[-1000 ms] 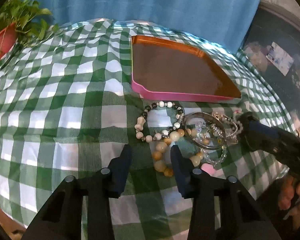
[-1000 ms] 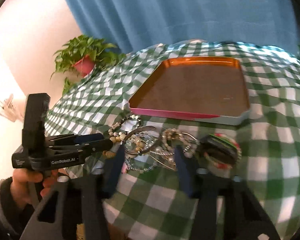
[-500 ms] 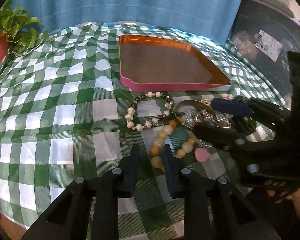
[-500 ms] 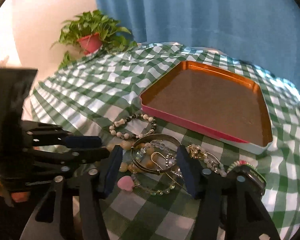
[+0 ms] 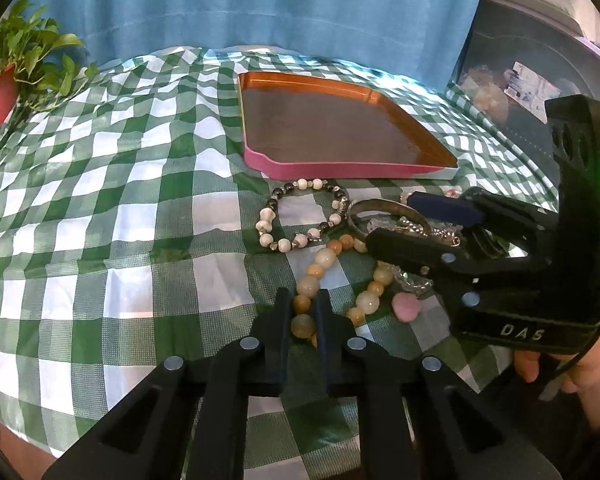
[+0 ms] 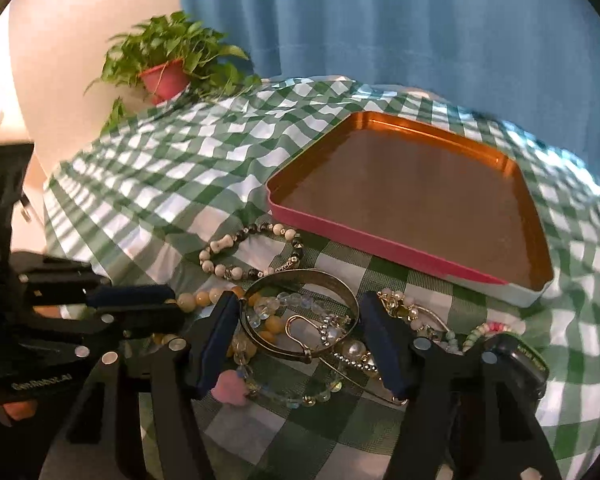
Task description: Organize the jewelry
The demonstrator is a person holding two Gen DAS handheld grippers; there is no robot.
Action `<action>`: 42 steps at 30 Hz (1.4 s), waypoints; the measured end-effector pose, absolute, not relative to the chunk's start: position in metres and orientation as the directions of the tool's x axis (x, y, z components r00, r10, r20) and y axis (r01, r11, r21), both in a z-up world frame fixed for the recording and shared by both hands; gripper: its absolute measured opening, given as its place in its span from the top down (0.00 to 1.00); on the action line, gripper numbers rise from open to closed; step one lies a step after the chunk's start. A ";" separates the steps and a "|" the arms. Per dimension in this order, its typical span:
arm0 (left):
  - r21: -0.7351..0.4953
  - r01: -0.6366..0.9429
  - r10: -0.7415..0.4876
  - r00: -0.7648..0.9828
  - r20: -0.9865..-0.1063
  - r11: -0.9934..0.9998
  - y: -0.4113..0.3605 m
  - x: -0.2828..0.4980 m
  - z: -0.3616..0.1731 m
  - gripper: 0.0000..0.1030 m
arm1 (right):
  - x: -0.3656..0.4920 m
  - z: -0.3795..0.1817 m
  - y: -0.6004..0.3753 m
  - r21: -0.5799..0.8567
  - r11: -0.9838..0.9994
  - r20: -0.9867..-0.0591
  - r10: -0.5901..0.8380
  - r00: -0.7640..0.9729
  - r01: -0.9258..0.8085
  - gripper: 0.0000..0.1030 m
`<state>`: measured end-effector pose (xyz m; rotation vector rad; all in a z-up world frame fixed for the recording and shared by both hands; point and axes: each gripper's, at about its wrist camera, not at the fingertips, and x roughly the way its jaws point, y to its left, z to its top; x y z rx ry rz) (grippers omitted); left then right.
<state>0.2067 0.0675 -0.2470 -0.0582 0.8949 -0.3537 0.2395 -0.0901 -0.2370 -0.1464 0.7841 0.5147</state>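
Note:
A pile of jewelry lies on the green checked cloth in front of an empty orange tray (image 5: 340,170) (image 6: 360,240) with a pink wall. My left gripper (image 5: 303,299) (image 6: 176,305) is closing; its pads press on the near beads of the amber bead bracelet (image 5: 326,258) (image 6: 188,300). My right gripper (image 6: 296,320) (image 5: 396,224) stands open, low over the pile. The metal bangle (image 6: 300,276) (image 5: 380,203) lies between its fingers and fills almost the whole gap. A black and white bead bracelet (image 5: 268,216) (image 6: 220,246) lies nearer the tray.
A pink heart charm (image 5: 406,306) (image 6: 230,386), a clear bead bracelet (image 6: 300,392), pearl pieces (image 6: 404,308) and a dark watch (image 6: 512,352) crowd the pile. A potted plant (image 5: 4,80) (image 6: 164,76) stands at the far left before a blue curtain (image 5: 260,8). A hand (image 5: 560,368) holds the right gripper.
My left jaws have narrowed onto the amber beads. My right gripper has come in from the right over the pile, rolled, and widened around the bangle.

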 end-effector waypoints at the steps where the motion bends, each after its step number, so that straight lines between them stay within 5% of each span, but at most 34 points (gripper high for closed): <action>1: -0.192 0.270 -0.318 0.576 -0.753 0.943 0.068 0.206 -0.247 0.88 | 0.239 -0.236 -0.092 0.069 0.869 -0.702 0.391 0.595 -0.489 0.43; 11: -0.314 0.183 -0.357 0.615 -0.703 0.932 0.105 0.206 -0.237 0.88 | 0.212 -0.190 -0.128 0.068 0.892 -0.589 0.398 0.704 -0.447 0.44; 15: -0.223 0.262 -0.340 0.605 -0.720 0.939 0.077 0.189 -0.233 0.85 | 0.188 -0.182 -0.153 0.083 0.904 -0.577 0.387 0.719 -0.420 0.44; 18: -0.122 0.274 -0.271 0.613 -0.742 0.954 0.059 0.185 -0.238 0.75 | 0.174 -0.195 -0.165 0.077 0.916 -0.612 0.356 0.706 -0.394 0.44; 21: -0.111 0.282 -0.266 0.603 -0.752 0.953 0.053 0.186 -0.239 0.42 | 0.170 -0.212 -0.172 0.107 0.919 -0.648 0.355 0.674 -0.380 0.44; 23: -0.072 0.248 -0.214 0.609 -0.764 0.966 0.054 0.188 -0.243 0.39 | 0.167 -0.217 -0.170 0.106 0.917 -0.658 0.354 0.664 -0.384 0.44; 28: -0.084 0.166 -0.171 0.624 -0.763 0.982 0.072 0.195 -0.249 0.44 | 0.158 -0.230 -0.157 0.050 0.908 -0.686 0.334 0.647 -0.417 0.44; 29: -0.080 0.159 -0.163 0.627 -0.761 0.984 0.074 0.196 -0.249 0.50 | 0.158 -0.233 -0.155 0.038 0.908 -0.691 0.326 0.645 -0.418 0.44; 30: -0.064 0.150 -0.146 0.633 -0.760 0.987 0.075 0.197 -0.249 0.69 | 0.159 -0.236 -0.153 0.028 0.908 -0.700 0.317 0.641 -0.418 0.44; 34: -0.088 0.150 -0.163 0.628 -0.761 0.985 0.077 0.201 -0.249 0.87 | 0.163 -0.248 -0.154 0.030 0.912 -0.725 0.302 0.619 -0.410 0.43; 39: -0.068 0.158 -0.154 0.638 -0.754 0.985 0.075 0.198 -0.250 0.87 | 0.166 -0.255 -0.143 -0.043 0.913 -0.730 0.248 0.637 -0.405 0.33; 42: -0.100 0.156 -0.177 0.635 -0.752 0.983 0.079 0.199 -0.250 0.87 | 0.170 -0.255 -0.141 -0.041 0.918 -0.731 0.243 0.638 -0.395 0.35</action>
